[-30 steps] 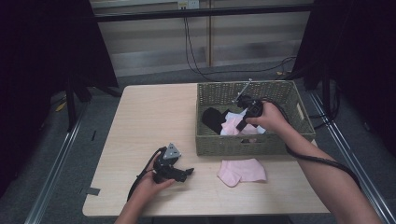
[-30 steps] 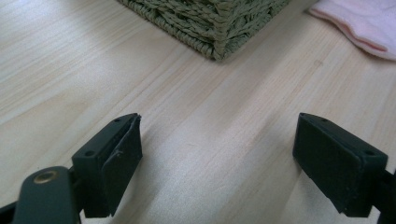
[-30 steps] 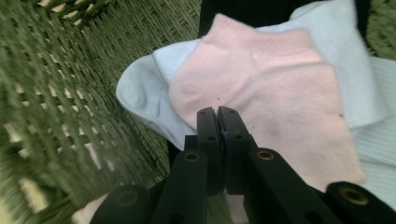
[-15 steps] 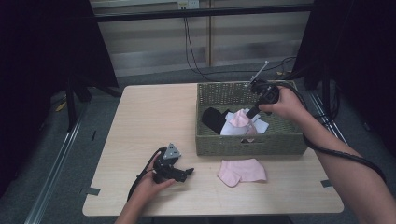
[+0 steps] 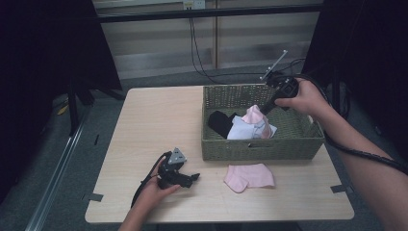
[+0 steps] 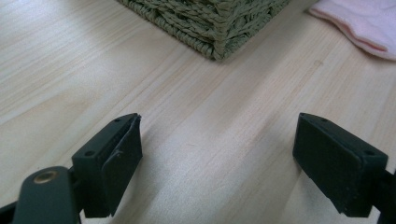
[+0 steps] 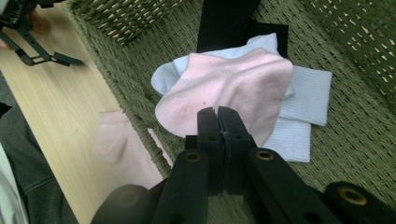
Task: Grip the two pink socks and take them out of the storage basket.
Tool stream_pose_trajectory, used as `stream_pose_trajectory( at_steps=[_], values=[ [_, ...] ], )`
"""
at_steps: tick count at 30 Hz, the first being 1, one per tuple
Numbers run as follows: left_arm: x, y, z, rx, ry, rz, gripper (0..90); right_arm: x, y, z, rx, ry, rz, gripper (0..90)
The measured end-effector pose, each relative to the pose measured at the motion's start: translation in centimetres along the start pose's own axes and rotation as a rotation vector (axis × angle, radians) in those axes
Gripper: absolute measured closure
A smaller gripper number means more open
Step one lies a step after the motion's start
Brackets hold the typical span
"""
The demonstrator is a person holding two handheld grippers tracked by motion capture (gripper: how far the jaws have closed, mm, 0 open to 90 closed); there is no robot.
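**Table stock: two grippers, woven basket, socks**

No legible brand, label or writing on any item.

Left gripper (image 5: 191, 178): black, two block-shaped jaws, grey three-cornered plate on top, trailing cable. Rests on the table (image 5: 144, 125) near its front edge, held by the left hand (image 5: 153, 192). Jaws stand wide apart with nothing between them, bare wood beneath.

Table: pale wood-grain laminate, rectangular, rounded corners.

Loose pink sock (image 5: 249, 176): soft knit, lying flat on the table just in front of the basket.

Basket (image 5: 262, 149): olive-green woven wicker, rectangular, open top, on the table's right half.

Basket contents: pale blue ribbed socks (image 7: 299, 109) lying flat on the basket floor; black fabric (image 5: 220, 121) toward the left side, partly under the blue ones.

Lifted pink sock (image 7: 229, 91): soft knit, hanging over the blue socks inside the basket.

Right gripper (image 7: 218, 122): black, held by the right hand (image 5: 300, 98) above the basket's far right. Jaws pressed together, pinching the lifted pink sock's edge.
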State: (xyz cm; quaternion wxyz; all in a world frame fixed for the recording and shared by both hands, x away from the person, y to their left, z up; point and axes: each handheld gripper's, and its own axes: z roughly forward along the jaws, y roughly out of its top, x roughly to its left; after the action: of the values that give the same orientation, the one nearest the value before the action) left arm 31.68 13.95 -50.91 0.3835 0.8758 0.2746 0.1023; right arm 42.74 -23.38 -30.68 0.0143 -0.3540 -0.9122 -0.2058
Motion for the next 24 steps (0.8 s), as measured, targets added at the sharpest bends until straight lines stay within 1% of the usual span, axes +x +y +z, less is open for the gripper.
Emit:
stream_pose_trajectory(
  at_steps=[4, 10, 11, 14, 18, 19, 21, 22, 23, 24],
  values=[
    [0.0, 0.0, 0.0, 0.001, 0.003, 0.004, 15.2, 0.3, 0.0, -1.0, 0.003, 0.003, -0.007, 88.6],
    [0.0, 0.0, 0.0, 0.001, 0.004, 0.004, 15.2, 0.8, 0.1, -1.9, 0.000, 0.006, -0.014, 88.6],
    [0.0, 0.0, 0.0, 0.001, 0.004, 0.005, 15.2, 0.9, 0.1, -2.0, 0.002, 0.009, -0.023, 88.6],
    [0.0, 0.0, 0.0, 0.000, 0.000, 0.000, 15.2, 1.2, 0.1, -2.5, 0.003, 0.009, -0.029, 88.6],
    [0.0, 0.0, 0.0, 0.001, 0.004, 0.005, 15.2, 1.6, 0.1, -3.3, -0.007, 0.008, -0.039, 88.6],
    [0.0, 0.0, 0.0, 0.001, 0.000, 0.001, 15.2, 1.7, 0.1, -3.5, -0.010, 0.012, -0.038, 88.6],
    [0.0, 0.0, 0.0, 0.002, 0.004, 0.005, 15.2, 1.9, 0.0, -3.9, -0.015, 0.012, -0.034, 88.6],
    [0.0, 0.0, 0.0, 0.002, 0.003, 0.005, 15.2, 2.0, 0.0, -4.1, -0.017, 0.011, -0.046, 88.6],
    [0.0, 0.0, 0.0, 0.002, 0.004, 0.005, 15.2, 2.1, 0.0, -4.3, -0.019, 0.013, -0.040, 88.6],
    [0.0, 0.0, 0.0, 0.001, 0.000, 0.000, 15.2, 2.2, 0.0, -4.4, -0.018, 0.011, -0.044, 88.6]
  ],
)
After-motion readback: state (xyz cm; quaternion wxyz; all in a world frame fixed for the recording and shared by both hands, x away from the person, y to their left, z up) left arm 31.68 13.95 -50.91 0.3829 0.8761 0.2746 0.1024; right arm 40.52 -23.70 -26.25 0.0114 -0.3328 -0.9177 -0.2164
